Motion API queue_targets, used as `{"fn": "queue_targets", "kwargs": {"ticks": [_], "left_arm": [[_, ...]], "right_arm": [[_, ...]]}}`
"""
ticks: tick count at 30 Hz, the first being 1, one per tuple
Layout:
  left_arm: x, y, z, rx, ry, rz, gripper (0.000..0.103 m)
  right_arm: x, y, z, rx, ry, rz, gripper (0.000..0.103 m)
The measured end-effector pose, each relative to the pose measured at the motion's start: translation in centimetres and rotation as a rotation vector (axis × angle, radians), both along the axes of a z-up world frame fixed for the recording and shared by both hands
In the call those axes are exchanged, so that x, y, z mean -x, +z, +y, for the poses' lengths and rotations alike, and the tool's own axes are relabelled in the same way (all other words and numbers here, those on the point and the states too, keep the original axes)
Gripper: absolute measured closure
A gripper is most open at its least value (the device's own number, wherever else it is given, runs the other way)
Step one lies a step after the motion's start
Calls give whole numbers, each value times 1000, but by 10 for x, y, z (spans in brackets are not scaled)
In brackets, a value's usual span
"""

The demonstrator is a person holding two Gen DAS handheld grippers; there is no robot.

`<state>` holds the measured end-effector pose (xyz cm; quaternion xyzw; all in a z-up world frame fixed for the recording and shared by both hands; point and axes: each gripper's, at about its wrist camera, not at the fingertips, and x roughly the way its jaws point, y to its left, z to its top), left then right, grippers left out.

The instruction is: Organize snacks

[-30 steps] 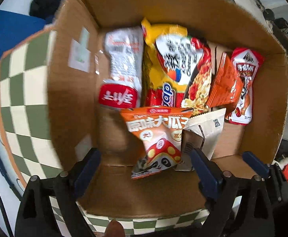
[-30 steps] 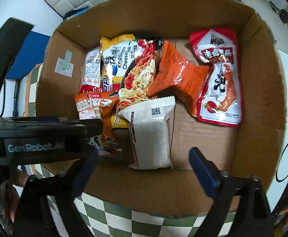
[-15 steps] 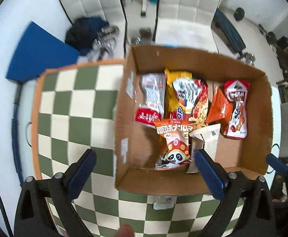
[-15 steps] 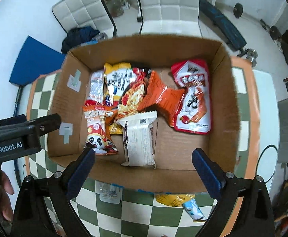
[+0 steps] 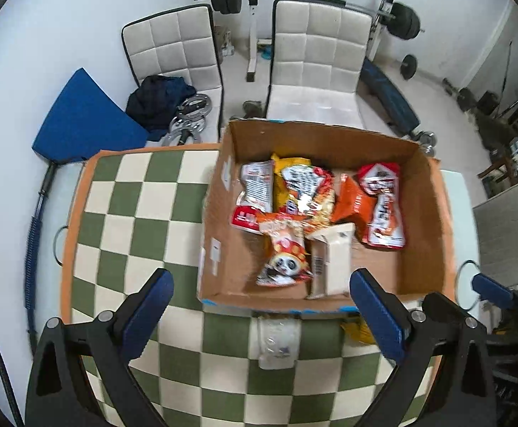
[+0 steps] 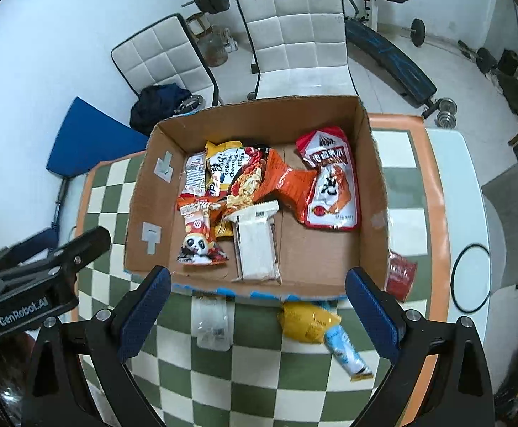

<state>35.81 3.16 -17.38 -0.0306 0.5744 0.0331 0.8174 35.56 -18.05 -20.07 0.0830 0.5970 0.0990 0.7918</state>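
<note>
A: Biggest first?
B: Checkered table [image 6: 202, 384], cardboard box [image 6: 374, 192] on its far half.
A: Inside the box?
B: Snacks: red pouch [image 6: 332, 181] right, white packet [image 6: 257, 245] near middle, panda packet [image 6: 198, 236] left of it.
A: Outside?
B: Clear packet [image 6: 211, 322], yellow bag [image 6: 307, 320], blue-white stick [image 6: 346, 354] on the table, near side of box.
A: Grippers?
B: Left gripper [image 5: 259, 315] jaws spread wide, holding nothing. Right gripper [image 6: 257, 311] also wide apart, nothing held.

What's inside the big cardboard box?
The cardboard box holds snack packets: a panda packet, a white packet, a red pouch, an orange bag and noodle packs. They overlap, so anything underneath is hidden.
</note>
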Motion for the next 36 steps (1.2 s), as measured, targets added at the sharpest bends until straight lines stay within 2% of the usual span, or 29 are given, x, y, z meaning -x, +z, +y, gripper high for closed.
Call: {"fn": "queue_targets", "kwargs": {"ticks": [5,8,11,16,20,25,29,32,34,35,36], "left_arm": [[42,-6,-1,17,29,-35,2],[61,-32,-5,15,34,17,2],[72,-73,-7,18,35,108,2],[68,-142,-10,-19,36,223,7],[65,-177,-16,-43,28,271,7],[61,-202,-24,-64,20,303,7],[60,-210,-28,-72,16,314,7],[60,-212,-31,-82,11,315,7],[61,-215,-33,-88,11,319,7],[61,-216,-34,-88,10,323,7],[61,-218,-35,-90,11,326,7]], "right_arm": [[34,-13,-23,-23,-39,40,3],[53,-42,-32,-24,-47,112,3],[67,-81,-39,-22,-68,192,3],[72,-132,-44,-17,-118,255,3],[71,-159,-39,-29,-150,277,3],[63,-180,-32,-11,-180,286,3],[55,-190,-28,-4,-201,290,3],[50,-194,-26,5,-213,282,7],[46,-197,-25,21,-220,280,22],[45,-199,-24,24,-223,282,34],[45,-200,-24,29,-224,284,36]]}}
